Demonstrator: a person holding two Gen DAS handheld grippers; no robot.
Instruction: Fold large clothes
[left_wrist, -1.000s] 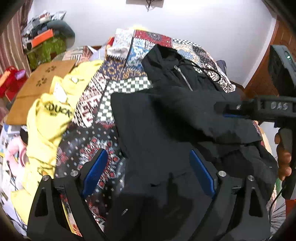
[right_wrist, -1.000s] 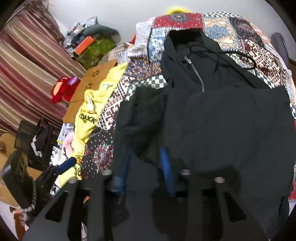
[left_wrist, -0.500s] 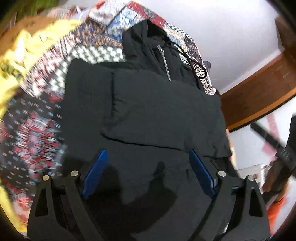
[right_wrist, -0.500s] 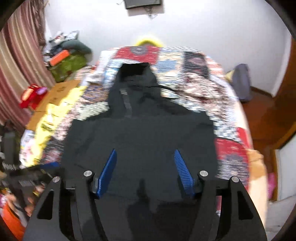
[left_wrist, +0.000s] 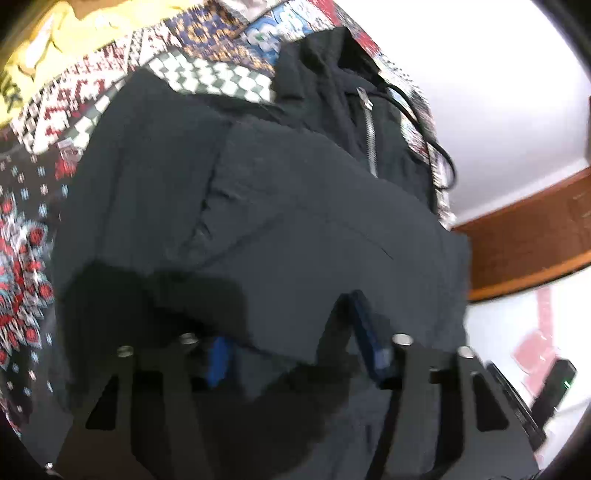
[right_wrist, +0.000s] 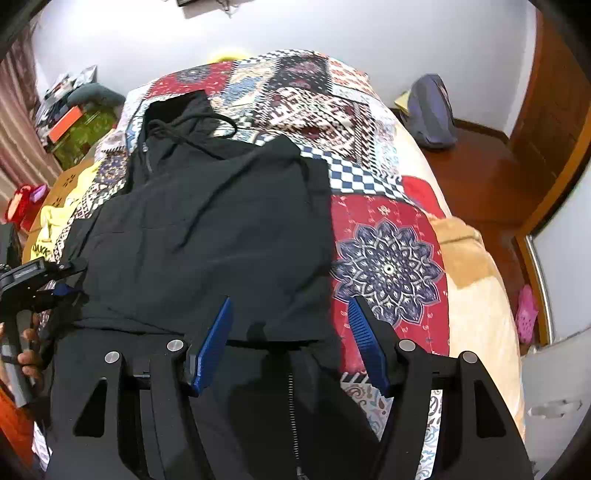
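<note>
A black zip-up hoodie (right_wrist: 221, 221) lies on the bed with its hood at the far end and its sleeves folded in over the body. In the left wrist view the hoodie (left_wrist: 295, 221) fills the frame. My left gripper (left_wrist: 288, 325) is low at the near left hem, its jaws closing with a fold of black cloth between the blue pads. The right wrist view shows that left gripper (right_wrist: 68, 280) at the hoodie's left edge, held by a hand. My right gripper (right_wrist: 290, 301) hangs open above the near hem, over the zipper (right_wrist: 291, 406), gripping nothing.
The hoodie rests on a patchwork bedspread (right_wrist: 388, 258). A yellow garment (right_wrist: 48, 229) lies along the bed's left side. A grey-purple bag (right_wrist: 432, 110) sits on the wooden floor at the far right, near a brown door (right_wrist: 554, 110). Cluttered boxes (right_wrist: 74, 122) stand at the far left.
My left gripper sank toward the near hem and its jaws narrowed around the cloth. My right gripper opened wider and swung right, bringing the bed's right side into view.
</note>
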